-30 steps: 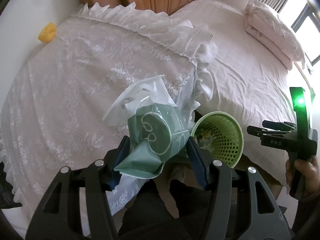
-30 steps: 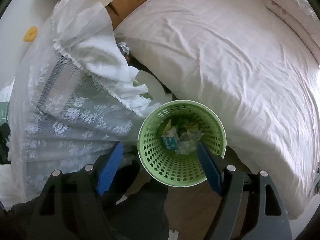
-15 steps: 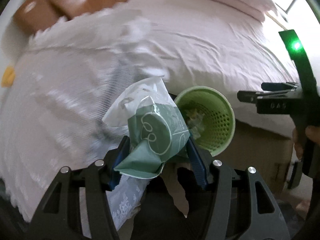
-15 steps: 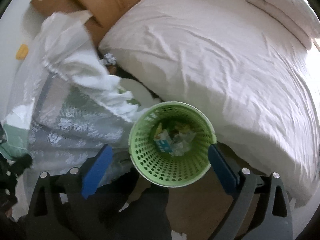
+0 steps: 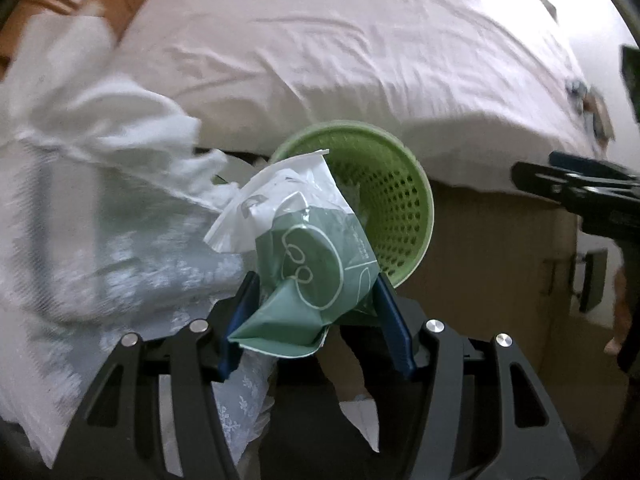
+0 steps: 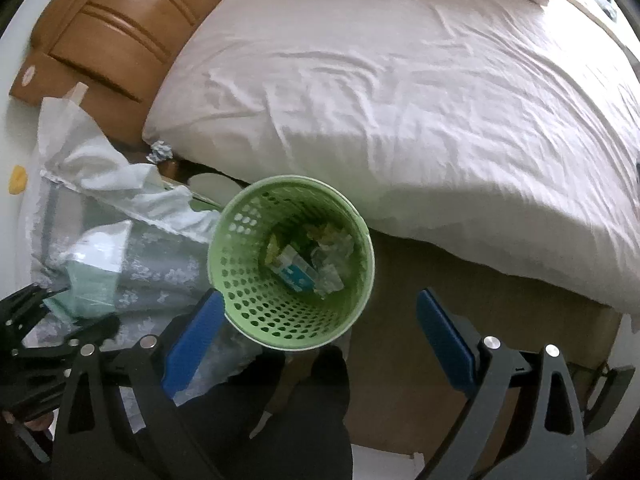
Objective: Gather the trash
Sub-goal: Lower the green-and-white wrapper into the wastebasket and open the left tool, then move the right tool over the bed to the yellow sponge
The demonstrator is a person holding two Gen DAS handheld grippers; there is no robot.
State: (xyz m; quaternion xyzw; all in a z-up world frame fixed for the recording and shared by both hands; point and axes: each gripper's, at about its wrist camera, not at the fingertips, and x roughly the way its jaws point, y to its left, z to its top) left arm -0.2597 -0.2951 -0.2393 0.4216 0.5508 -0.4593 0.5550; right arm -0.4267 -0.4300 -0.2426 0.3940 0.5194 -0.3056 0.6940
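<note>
1. Green is the colour of both task things: one plastic bag (image 5: 316, 264) and one perforated bin (image 5: 394, 216).
2. Two grippers show. The left gripper (image 5: 316, 316) has its blue pads pressed against the sides of the bag, clamped on its lower, crumpled part. The right gripper (image 6: 320, 332) stands wide apart with nothing between its pads.
3. One bag is held: dark green at the bottom with a white line drawing, turning to white film at the top. Its long axis runs up and away from the left gripper, tilted a little to the left, and its white upper corner overlaps the near rim of the bin in the left wrist view.
4. In the right wrist view the same bag (image 6: 94, 276) sits at the far left, beside the bin and not inside it.
5. One bin (image 6: 248, 296) stands upright on the floor between the lace cloth (image 6: 160, 264) and the bed (image 6: 400, 100), close against the bed's edge. Its mouth faces up.
6. Inside the bin lie a small blue-and-white carton (image 6: 296, 270), clear crumpled wrapping (image 6: 332, 264) and some yellowish scraps; an exact count of pieces is not readable.
7. One yellow object (image 6: 18, 180) lies far left on the white surface, well apart from the bin.
</note>
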